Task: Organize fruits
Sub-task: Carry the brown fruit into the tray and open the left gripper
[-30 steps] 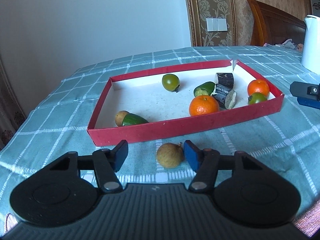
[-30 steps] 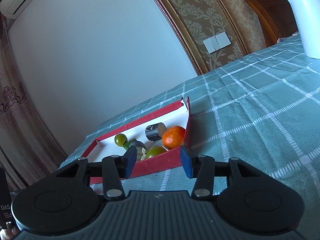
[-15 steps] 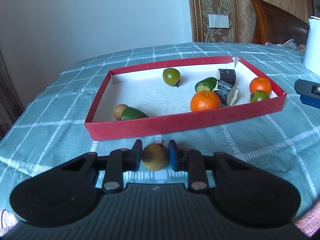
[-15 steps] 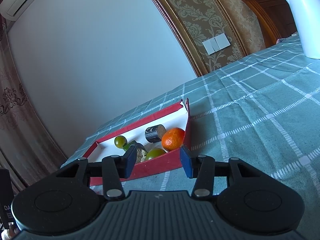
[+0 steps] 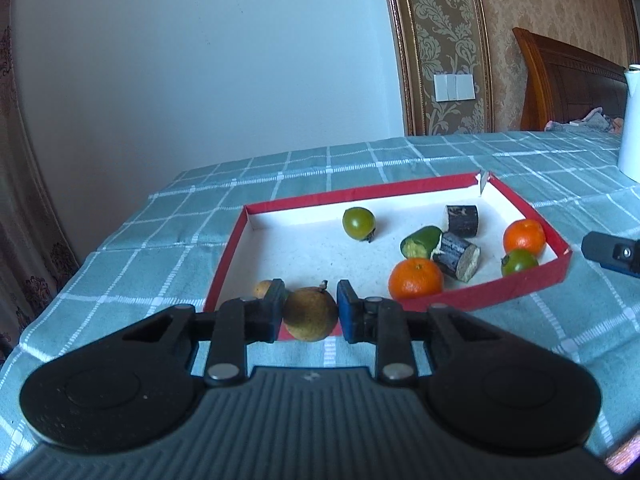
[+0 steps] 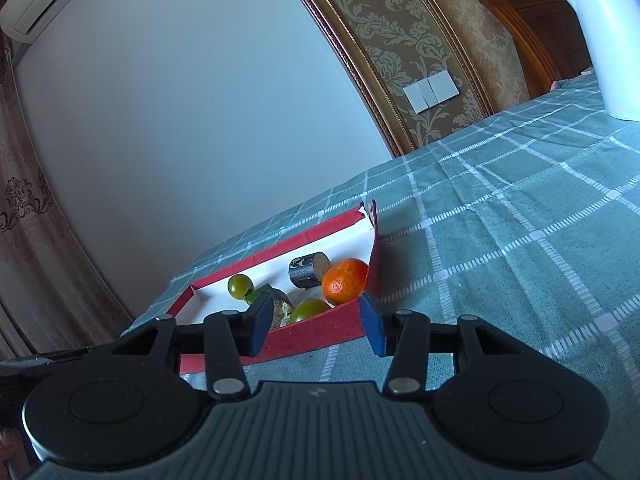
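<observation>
Before red tray [image 5: 460, 304]: left hand-held gripper [image 5: 310, 314], earlier open, now clamps brown fruit [image 5: 310, 314], lifted.

We hold a brownish round fruit [image 5: 310, 314] clamped between the jaws of our left gripper [image 5: 309, 314], in front of the red tray's [image 5: 536, 280] near wall. Inside the tray lie two oranges [image 5: 416, 279], two green tomatoes [image 5: 359, 222], a cucumber piece [image 5: 422, 241] and two dark cut chunks [image 5: 460, 255]. A checked cloth [image 5: 520, 160] covers the surface.
</observation>
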